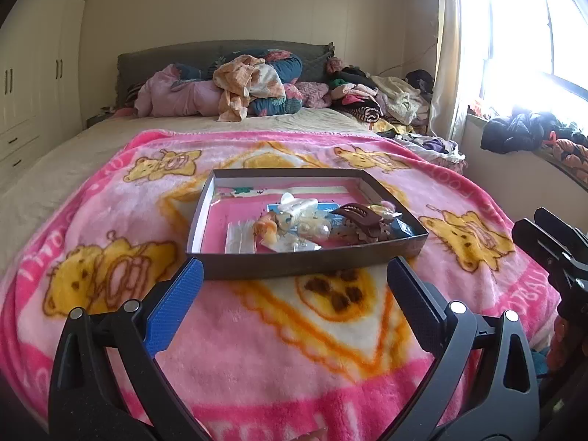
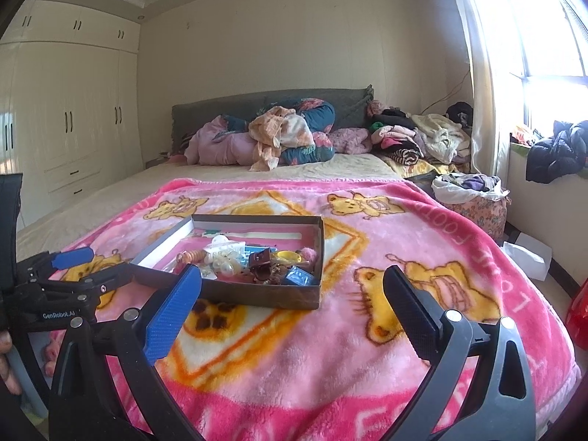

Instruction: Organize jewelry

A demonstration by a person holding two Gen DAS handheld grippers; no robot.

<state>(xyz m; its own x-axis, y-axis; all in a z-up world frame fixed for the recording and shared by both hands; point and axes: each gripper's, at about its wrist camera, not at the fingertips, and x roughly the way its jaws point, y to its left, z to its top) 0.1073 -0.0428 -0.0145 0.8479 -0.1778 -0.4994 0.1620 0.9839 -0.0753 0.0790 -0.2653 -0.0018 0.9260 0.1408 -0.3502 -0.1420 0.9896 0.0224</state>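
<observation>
Blue-padded fingers of the left gripper [image 1: 294, 294] sit closest to the lens, spread wide with nothing between them, hovering over the pink bear blanket [image 1: 110, 220] just short of the near wall of the shallow cardboard box [image 1: 305, 266]. The right gripper [image 2: 292, 301] is the same deal, jaws apart and empty, pointed at the box from a bit further right.

Going left to right inside the box: the left part is mostly bare pink lining with a flat clear plastic packet [image 1: 239, 237] lying on it, then an orange beaded piece [image 1: 266, 228], then a tangle of pearly white bits [image 1: 305, 220] topped by a white clip [image 1: 294, 202], then a brown claw hair clip [image 1: 358, 215] with some darker brown toothed pieces under it, and a small blue packet [image 1: 402, 228] tucked in the right corner. From the right wrist view there's also a yellow ring-shaped thing [image 2: 288, 256] and a fluffy pink bit [image 2: 310, 253] at the back right.

My guess on handling: all of it is super light. The claw clip is rigid plastic, so pinch it across the spine, not the teeth, or it could spring open. Beads and pearls look slick and probably strung, so they'll likely dangle and snag the neighbours; grab near the middle of the strand. The packets are flat and slippery, so an edge or corner is the only real hold. The box itself is thin card on a soft blanket, so it'll probably slide or tip if pushed
</observation>
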